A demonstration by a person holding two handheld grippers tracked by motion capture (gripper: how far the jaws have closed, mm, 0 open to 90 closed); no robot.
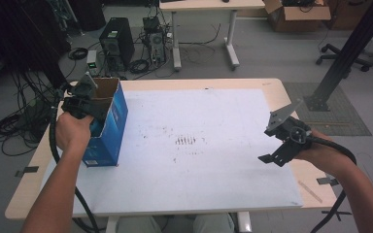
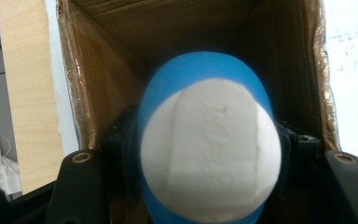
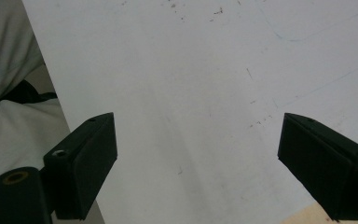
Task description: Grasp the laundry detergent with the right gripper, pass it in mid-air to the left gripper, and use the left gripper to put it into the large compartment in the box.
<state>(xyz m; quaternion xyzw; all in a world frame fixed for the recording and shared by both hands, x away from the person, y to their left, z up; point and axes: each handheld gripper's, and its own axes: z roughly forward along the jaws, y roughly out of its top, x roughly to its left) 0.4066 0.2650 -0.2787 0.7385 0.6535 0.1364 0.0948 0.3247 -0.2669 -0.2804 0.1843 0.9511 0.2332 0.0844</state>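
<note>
A blue box with an open top and brown cardboard inside stands upright at the table's left edge. My left gripper is at the box's mouth, pointing down into it. In the left gripper view the gripper is shut on a rounded blue object with a white end, held between the brown inner walls of the box. My right gripper hovers near the right edge of the white sheet. Its jaws stand wide open with nothing between them, over bare white sheet.
The white sheet covers most of the wooden table and has small dark marks at its middle. Beyond the table the floor holds computer towers, cables and a second table. A black post stands at right.
</note>
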